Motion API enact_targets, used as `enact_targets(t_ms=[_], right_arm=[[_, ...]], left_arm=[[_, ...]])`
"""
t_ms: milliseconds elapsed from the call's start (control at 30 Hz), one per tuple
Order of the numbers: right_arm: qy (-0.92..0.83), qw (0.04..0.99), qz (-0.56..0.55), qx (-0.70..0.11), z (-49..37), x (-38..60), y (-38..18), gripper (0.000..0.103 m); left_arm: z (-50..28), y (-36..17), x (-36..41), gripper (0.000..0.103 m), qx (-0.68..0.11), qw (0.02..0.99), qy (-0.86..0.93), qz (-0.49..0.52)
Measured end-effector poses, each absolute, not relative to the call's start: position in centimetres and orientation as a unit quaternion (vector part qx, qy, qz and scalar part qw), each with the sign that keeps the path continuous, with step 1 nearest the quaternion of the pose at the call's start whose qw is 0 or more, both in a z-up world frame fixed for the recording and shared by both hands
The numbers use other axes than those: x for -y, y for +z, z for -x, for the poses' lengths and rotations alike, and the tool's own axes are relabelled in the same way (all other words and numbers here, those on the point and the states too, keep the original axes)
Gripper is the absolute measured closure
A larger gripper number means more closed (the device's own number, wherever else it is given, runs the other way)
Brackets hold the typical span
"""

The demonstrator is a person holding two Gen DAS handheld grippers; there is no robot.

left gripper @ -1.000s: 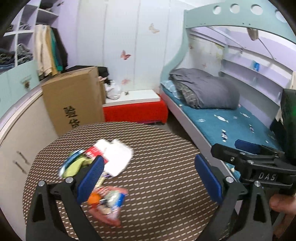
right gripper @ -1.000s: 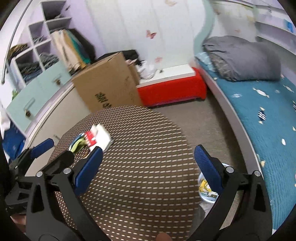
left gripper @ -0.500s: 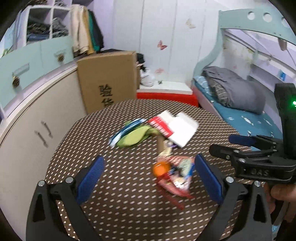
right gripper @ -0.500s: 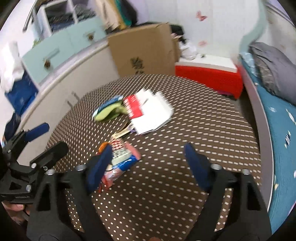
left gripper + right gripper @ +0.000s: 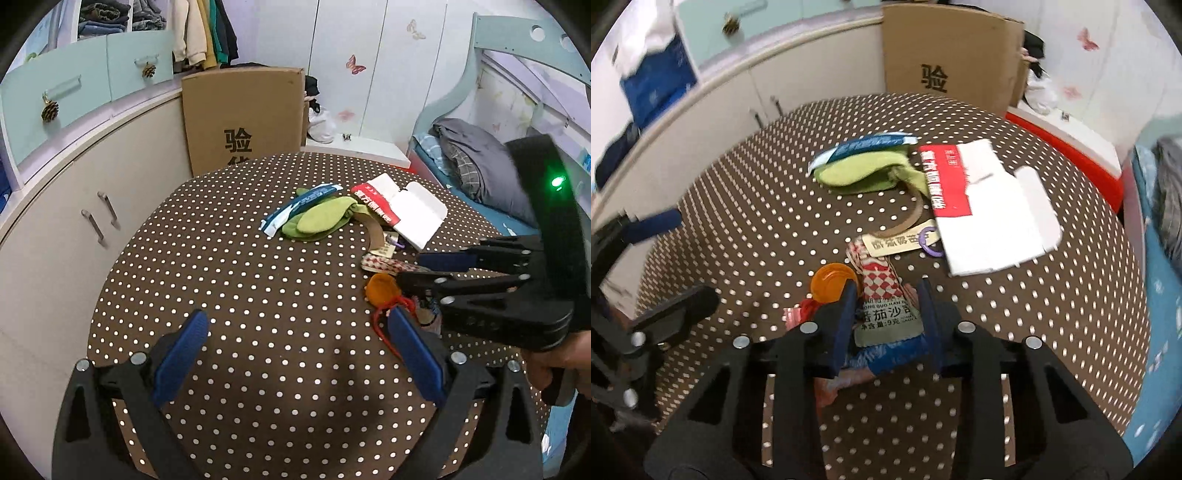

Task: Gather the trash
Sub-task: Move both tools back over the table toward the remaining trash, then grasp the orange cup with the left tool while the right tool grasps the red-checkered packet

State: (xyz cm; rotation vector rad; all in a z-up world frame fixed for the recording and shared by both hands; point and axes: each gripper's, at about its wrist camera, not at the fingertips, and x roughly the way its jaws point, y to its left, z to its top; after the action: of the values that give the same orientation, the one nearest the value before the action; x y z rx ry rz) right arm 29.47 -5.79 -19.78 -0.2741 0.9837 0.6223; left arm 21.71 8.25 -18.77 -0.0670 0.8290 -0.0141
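Note:
Trash lies on a brown dotted round table: a red-and-white checked ketchup sachet, an orange cap, a green wrapper, a blue-white wrapper, a red-and-white flattened box and a beige tag. My right gripper has its fingers closed in around the sachet pile; it also shows in the left wrist view. My left gripper is open and empty over bare table, left of the orange cap.
A tall cardboard box stands behind the table. Cream cabinets run along the left. A red-and-white bench and a bed with grey bedding lie to the right.
Both grippers swung toward the trash pile. The right gripper came down over the sachet and its fingers closed in from wide open. The left gripper stayed open.

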Motion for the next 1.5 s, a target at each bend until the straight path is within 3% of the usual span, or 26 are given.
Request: enact_targets(t_ms=[200,700,767,933,1000,1067,1100,1500], right_arm=[[0.306,0.829,0.102,-0.457,-29.8,6.3,-19.8,0.077],[0.250,0.857,0.038,-0.449,-26.7,14.8,-18.5,0.078],[0.245,0.859,0.032,-0.449,-26.3,15.6,-18.6,0.078],[0.237,0.860,0.015,-0.452,-25.6,17.2,-18.9,0.078],[0.235,0.860,0.010,-0.453,-25.5,17.6,-19.2,0.078],[0.234,0.860,0.005,-0.454,-25.4,17.8,-19.3,0.078],[0.235,0.860,0.004,-0.454,-25.4,17.8,-19.4,0.078],[0.232,0.876,-0.012,-0.424,-24.8,19.2,-17.3,0.078]], left_arm=[[-22.8,-19.2,-7.6,0.007,-0.408,0.912,-0.020,0.026],[-27.9,-21.8,-3.5,0.009,-0.438,0.896,-0.079,-0.008],[-28.5,-22.2,-3.3,0.027,-0.448,0.890,-0.087,-0.004],[-28.8,-22.3,-3.5,0.034,-0.453,0.886,-0.093,0.008],[-28.9,-22.5,-3.2,0.046,-0.459,0.883,-0.098,-0.005],[-28.9,-22.5,-2.6,0.070,-0.455,0.885,-0.094,-0.033],[-28.9,-22.4,-2.4,0.074,-0.456,0.883,-0.100,-0.042],[-27.6,-18.9,-2.2,0.075,-0.425,0.898,-0.112,-0.037]])
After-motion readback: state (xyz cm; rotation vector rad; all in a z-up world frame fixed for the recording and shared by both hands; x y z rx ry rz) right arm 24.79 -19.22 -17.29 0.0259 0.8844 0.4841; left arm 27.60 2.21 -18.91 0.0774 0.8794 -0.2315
